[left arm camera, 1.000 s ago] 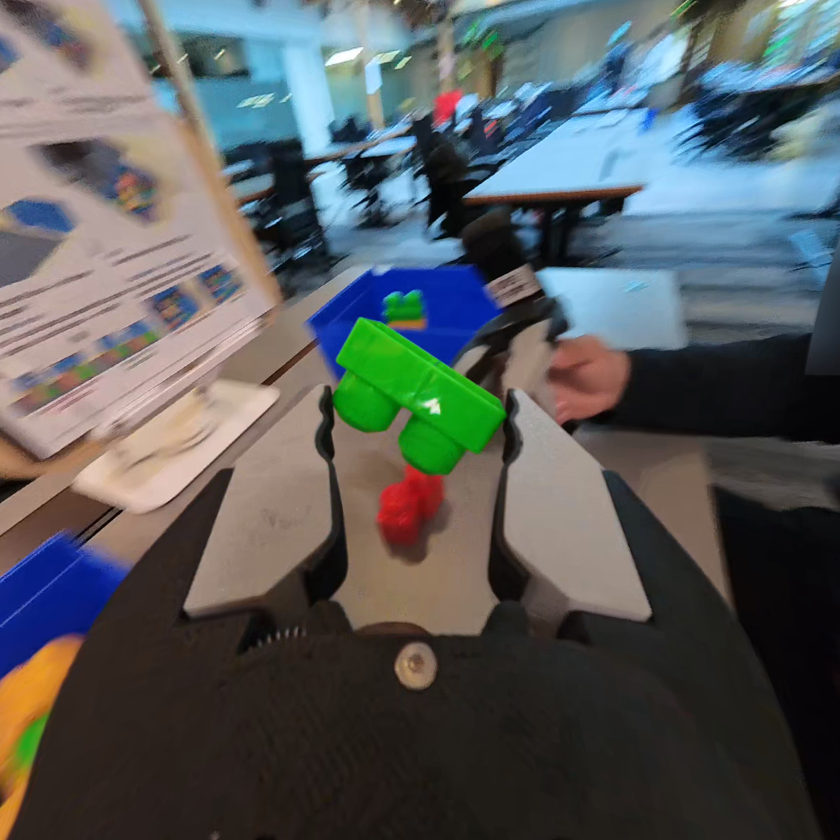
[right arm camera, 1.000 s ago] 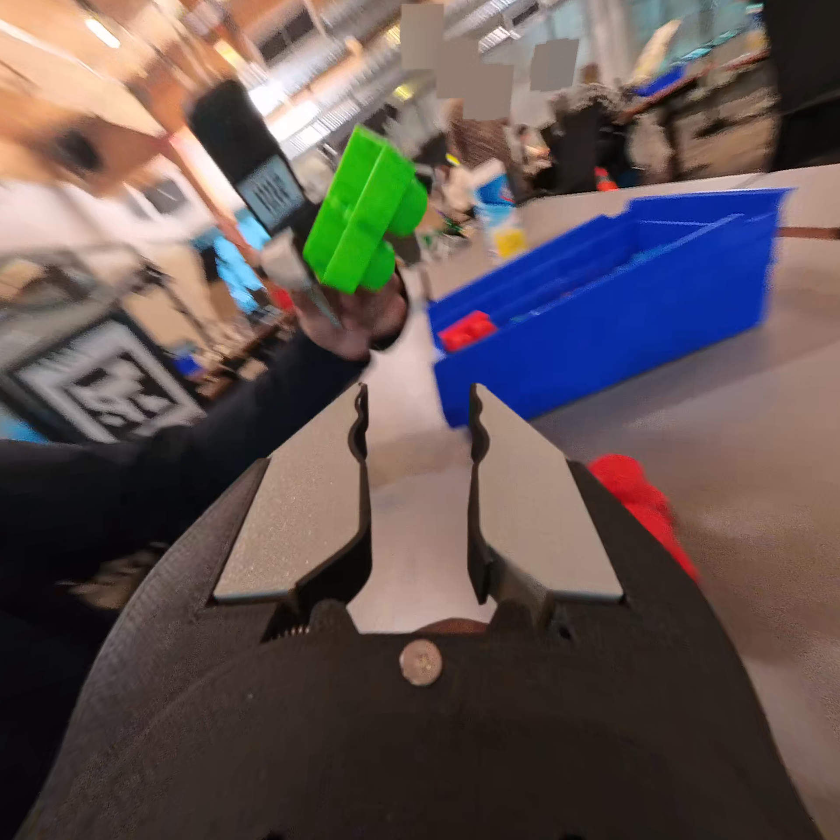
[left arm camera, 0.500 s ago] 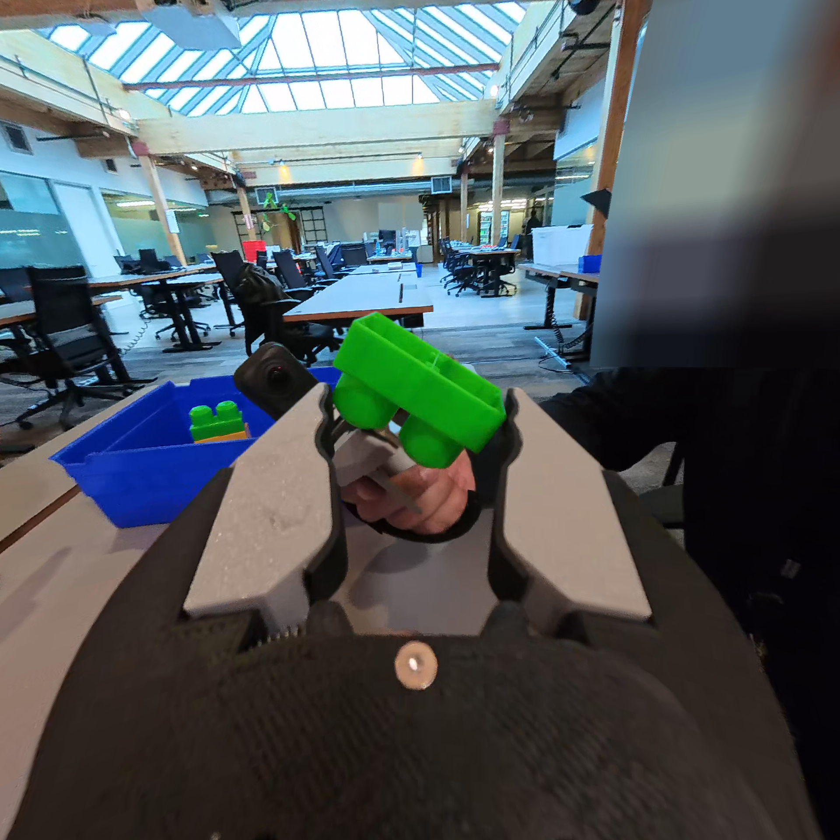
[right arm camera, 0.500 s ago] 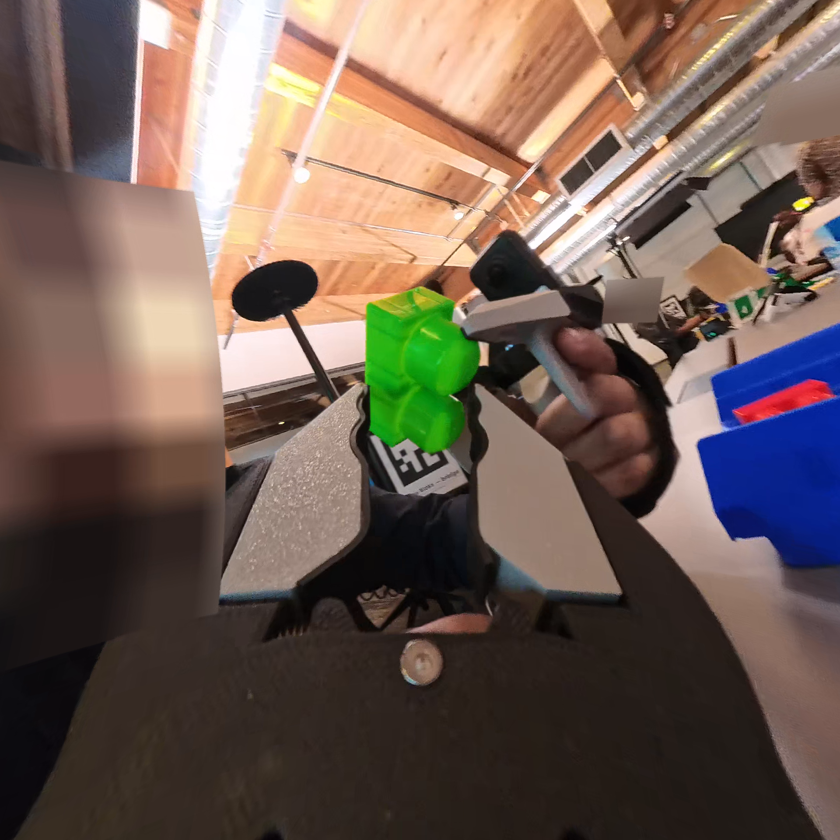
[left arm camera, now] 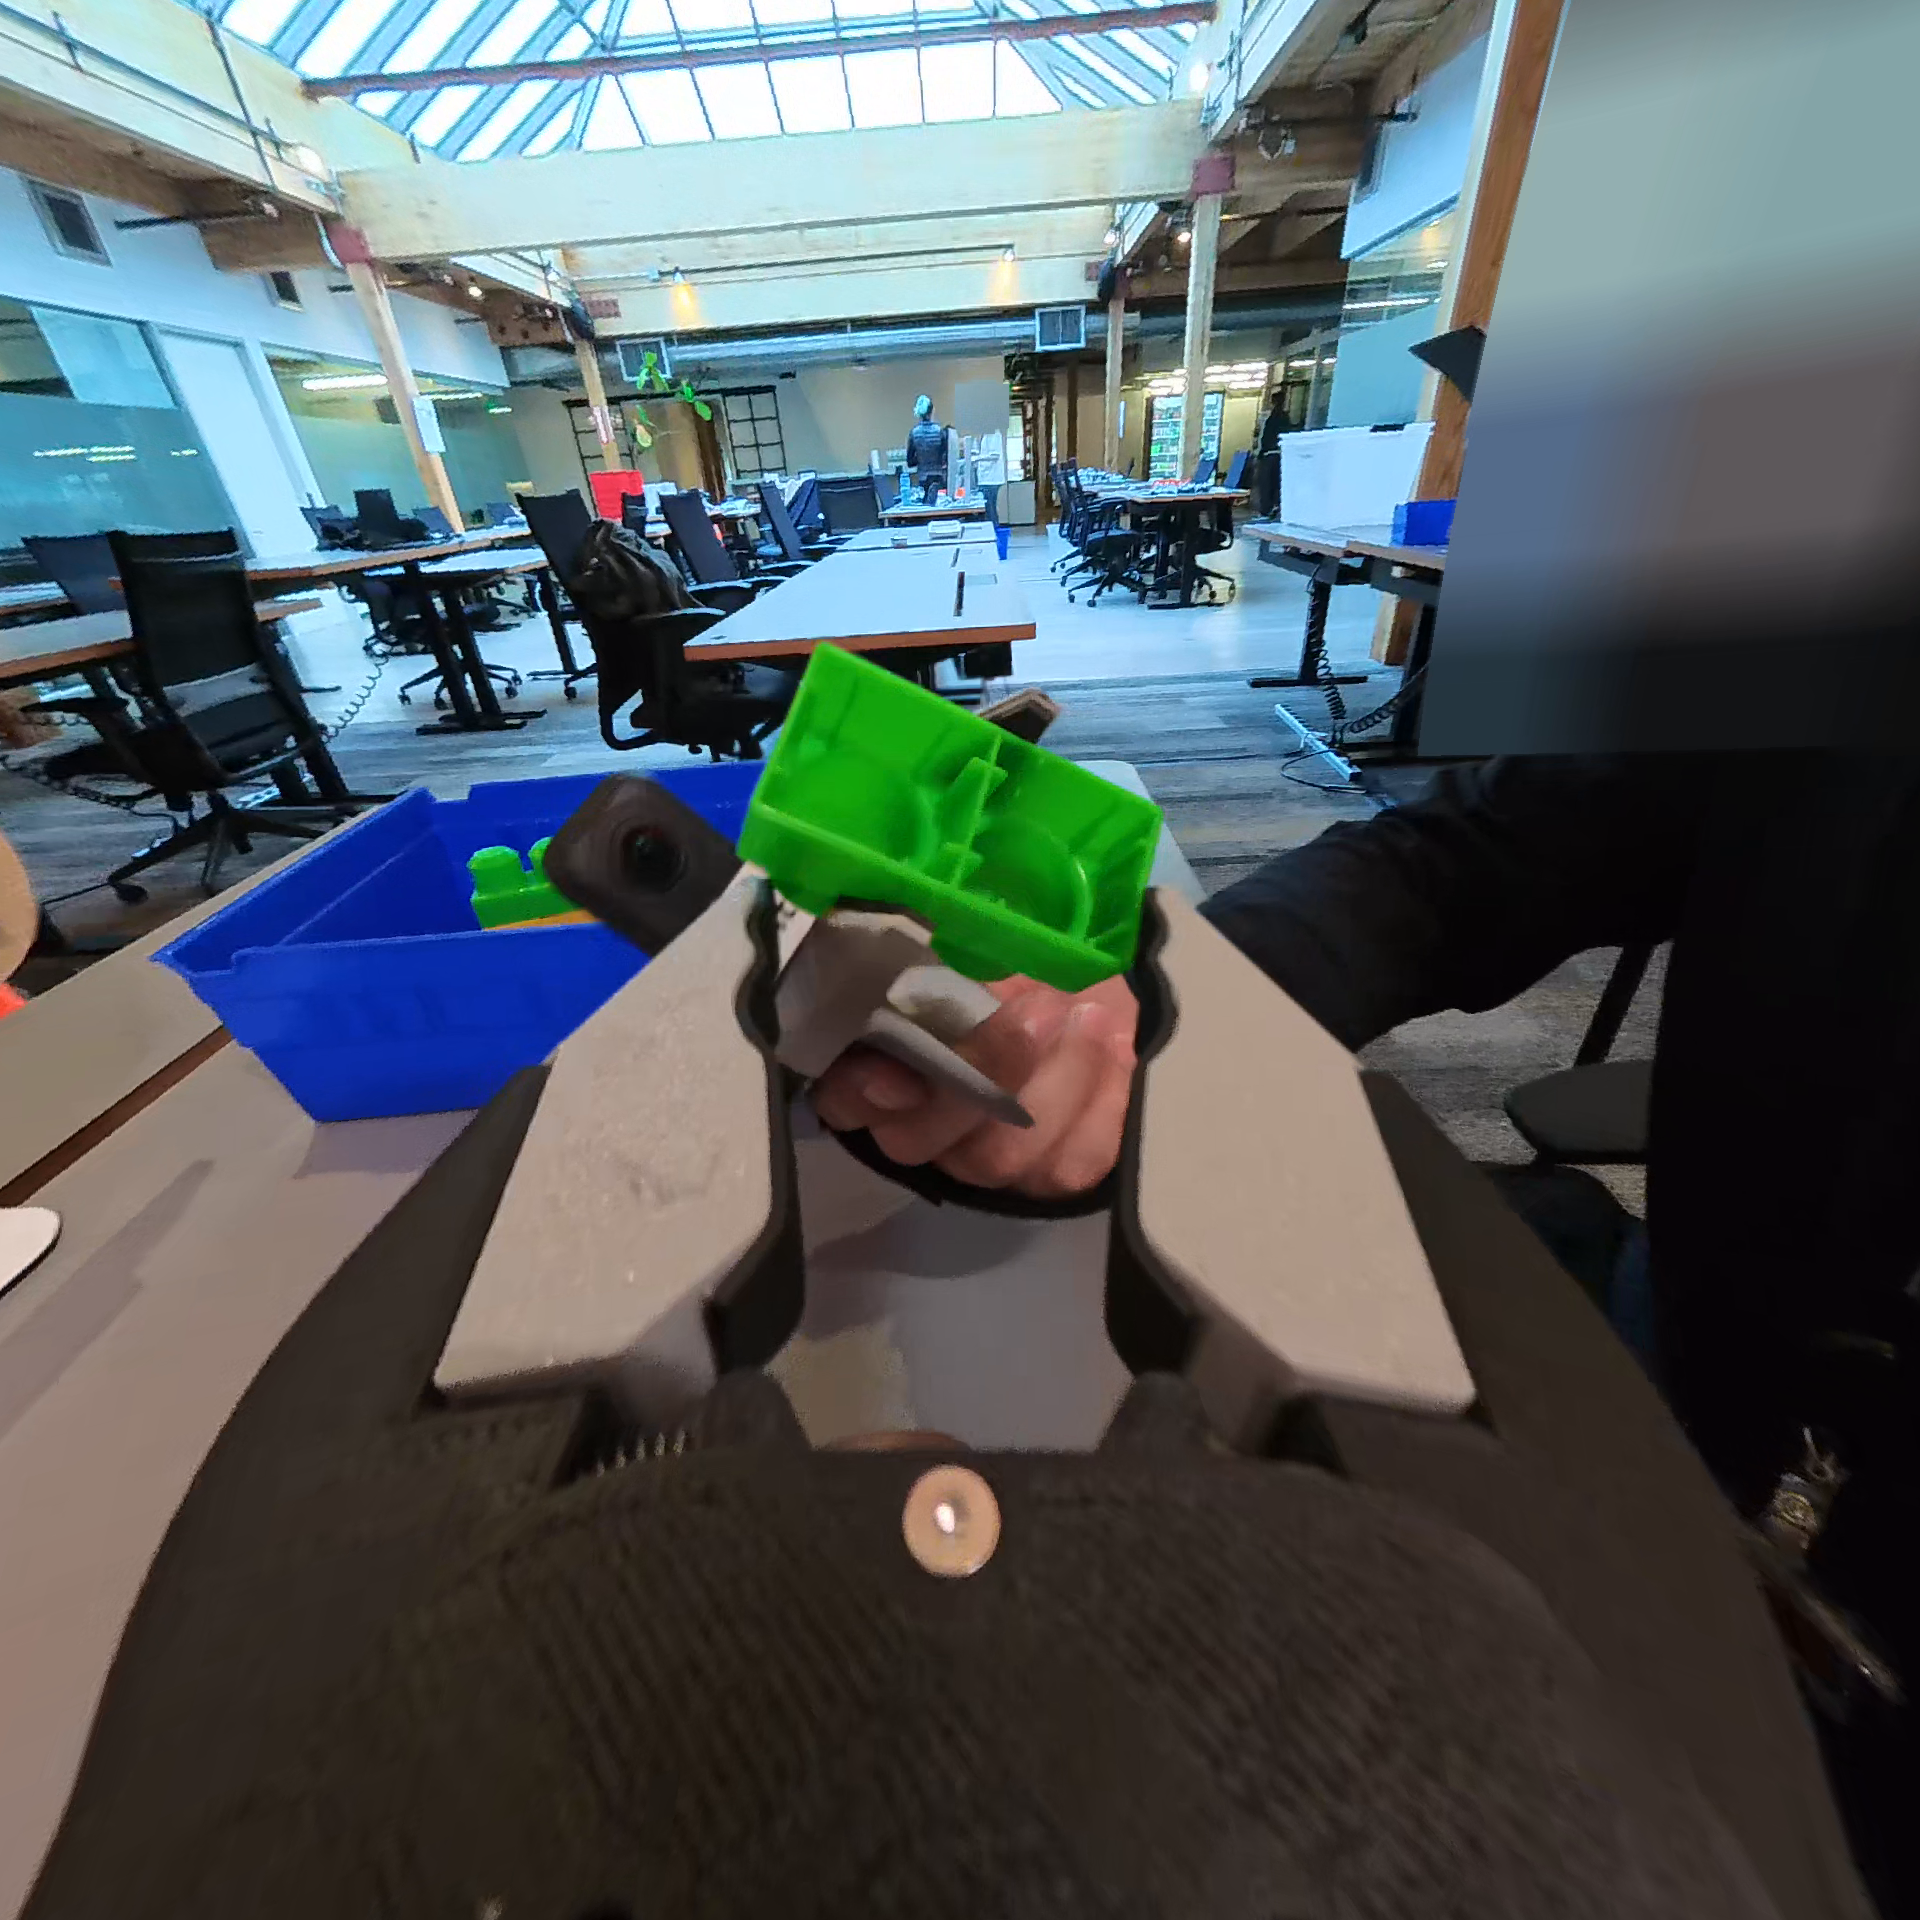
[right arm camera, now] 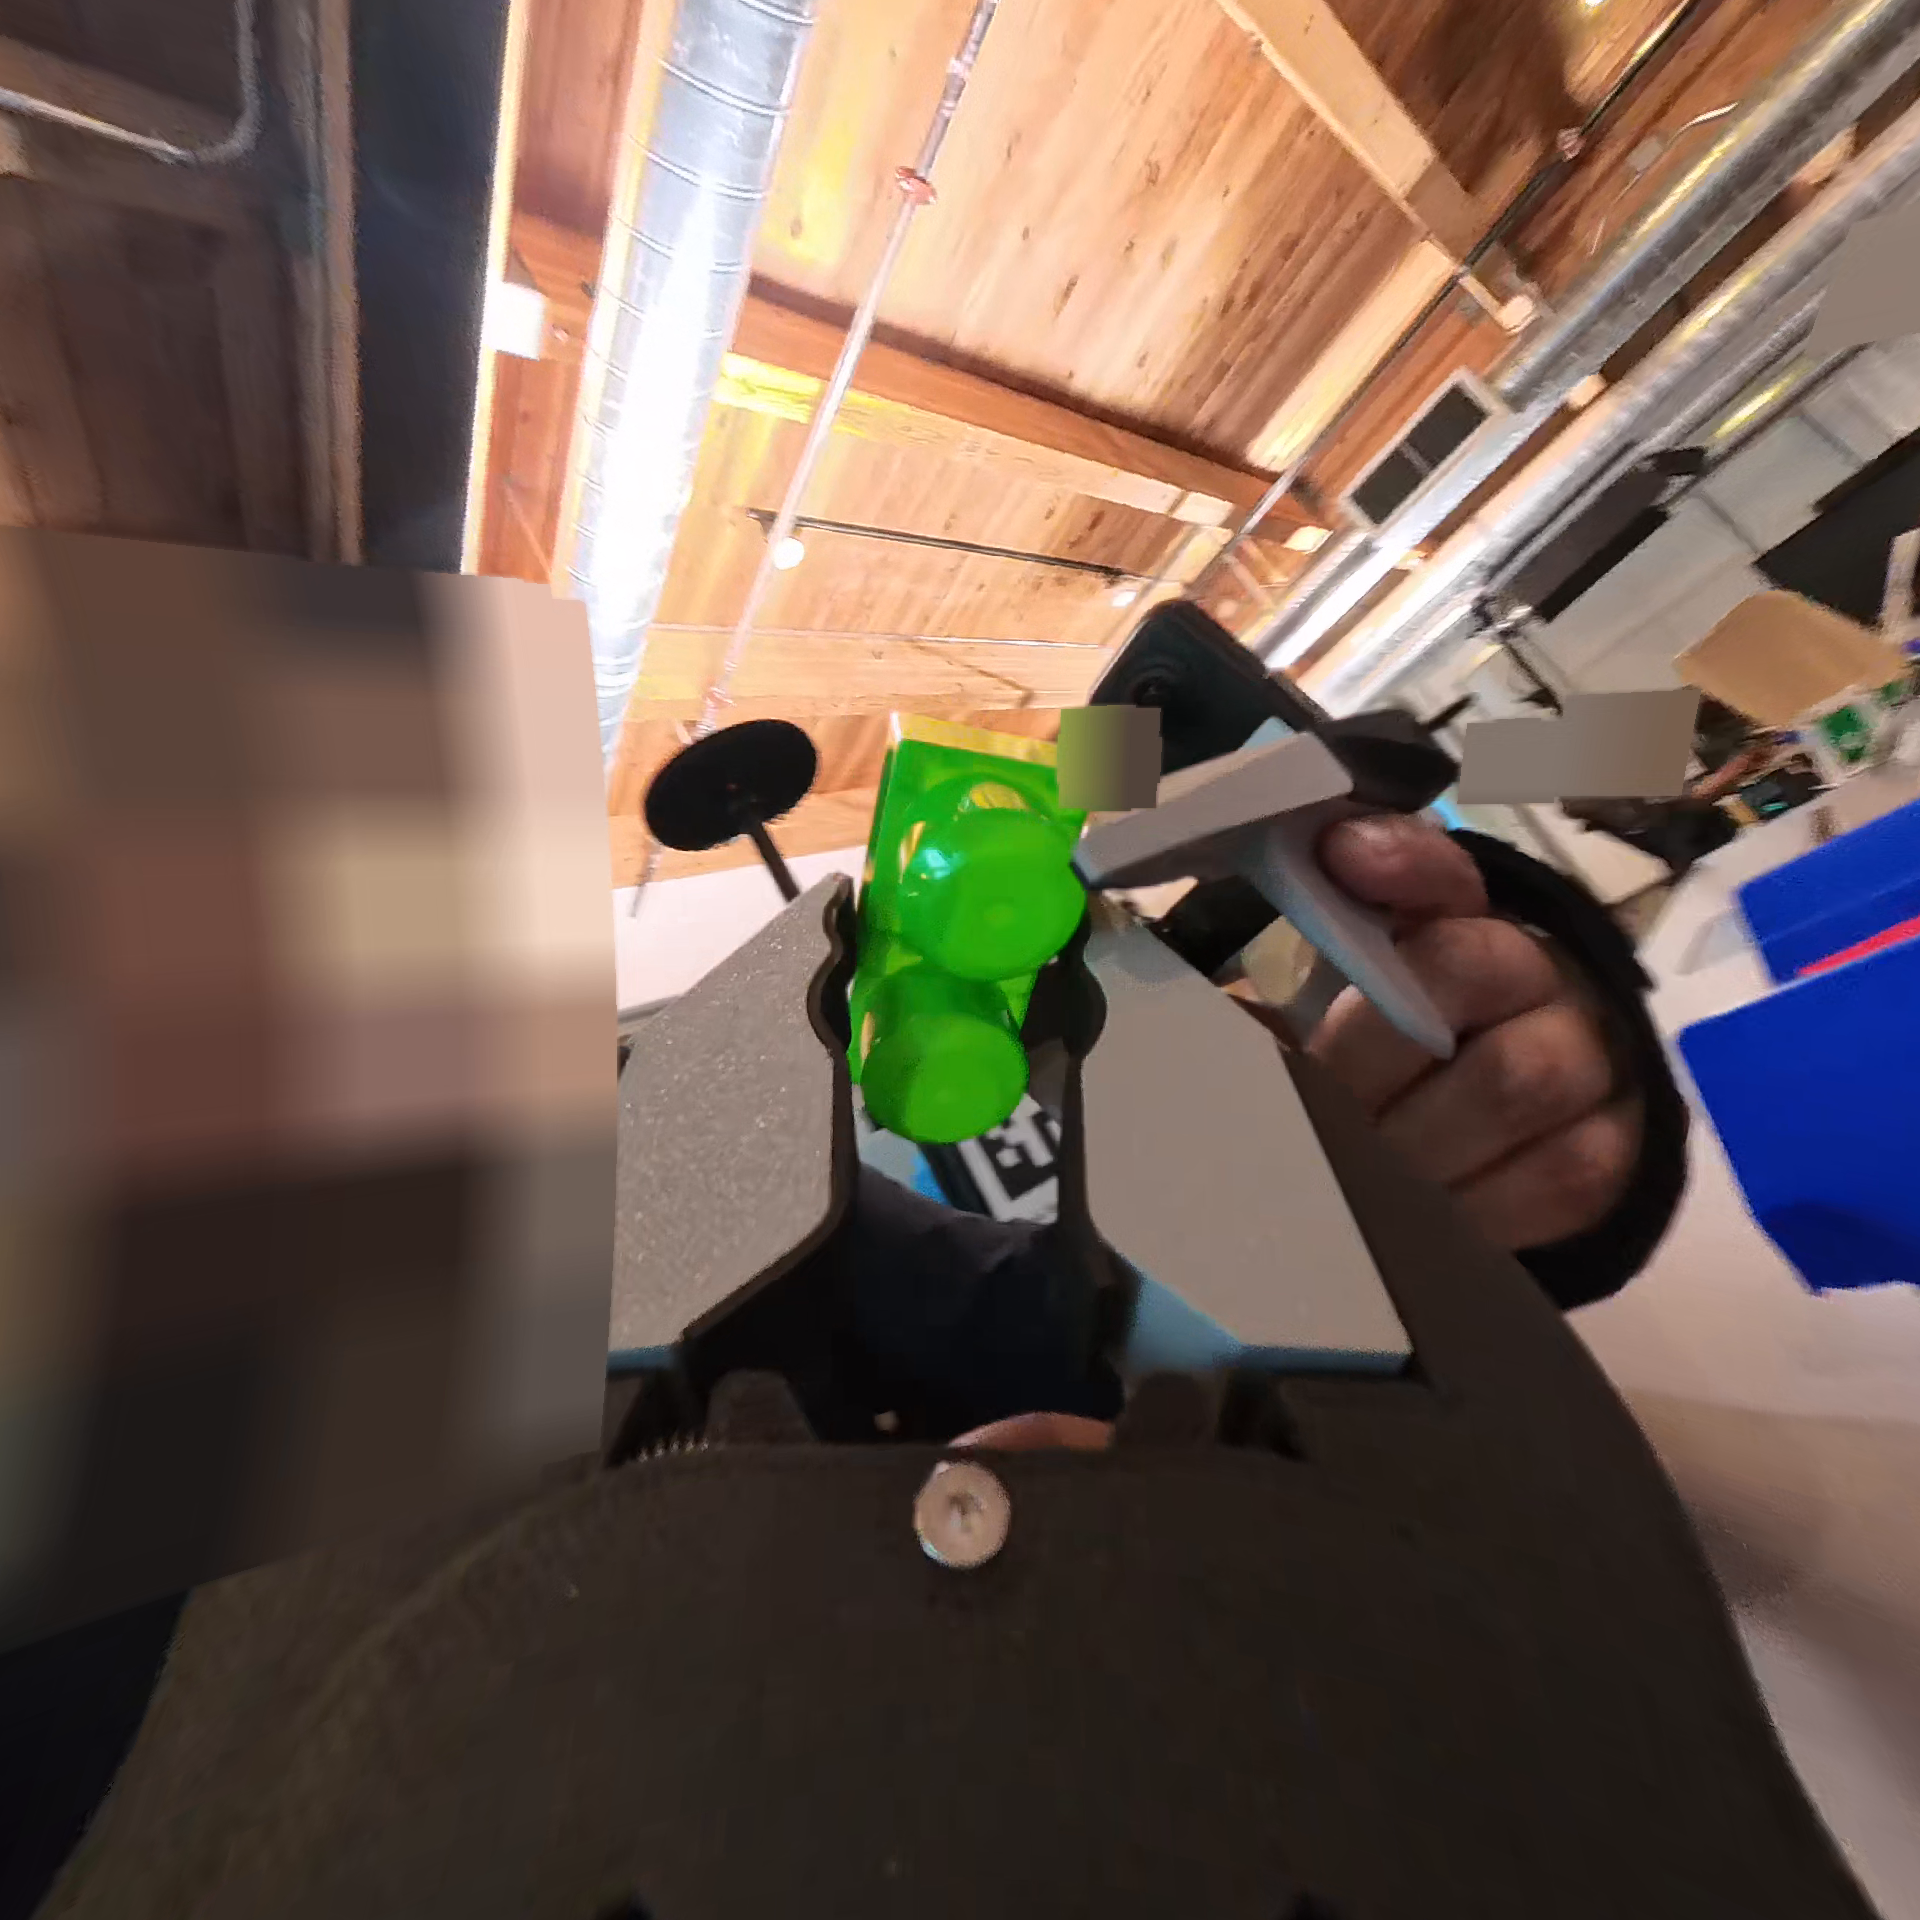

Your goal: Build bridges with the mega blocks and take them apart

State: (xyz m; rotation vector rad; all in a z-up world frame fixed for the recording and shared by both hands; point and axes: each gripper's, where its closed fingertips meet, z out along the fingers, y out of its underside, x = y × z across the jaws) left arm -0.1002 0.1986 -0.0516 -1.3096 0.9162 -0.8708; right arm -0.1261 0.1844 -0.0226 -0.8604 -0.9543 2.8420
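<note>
Table (left arm camera: pixel 156 1299): grey and flat. It lies below both my claws, and the task's block is not resting on it.
Blue bin (left arm camera: pixel 395 997): it sits on the table, beyond and to the left of my left claw. A green-on-yellow stack of spare blocks (left arm camera: pixel 520 894) pokes up inside it.
Left claw (left arm camera: pixel 951 914): set at a middling width and holding the green block by its two short ends, one fingertip against each end.
Right claw (right arm camera: pixel 956 940): set narrower, facing my left claw. Its fingers flank the block's long sides, but I cannot tell whether both pads are actually pressing.
Green block (left arm camera: pixel 935 831): up in the air between the two claws, well above the table and tilted. Its hollow underside faces the left camera and its two round studs face the right one.
How it should handle: I judge it to be light, hollow, rigid plastic. The walls are smooth and a little slick, so it won't crush but could twist or pop out of a corner pinch.
Where to hold: flat on two opposite walls, at the middle of the body. That leaves the studs and the open underside free for mating.
Risk: if my left claw lets go before the right has a firm squeeze, I expect the block to drop.
</note>
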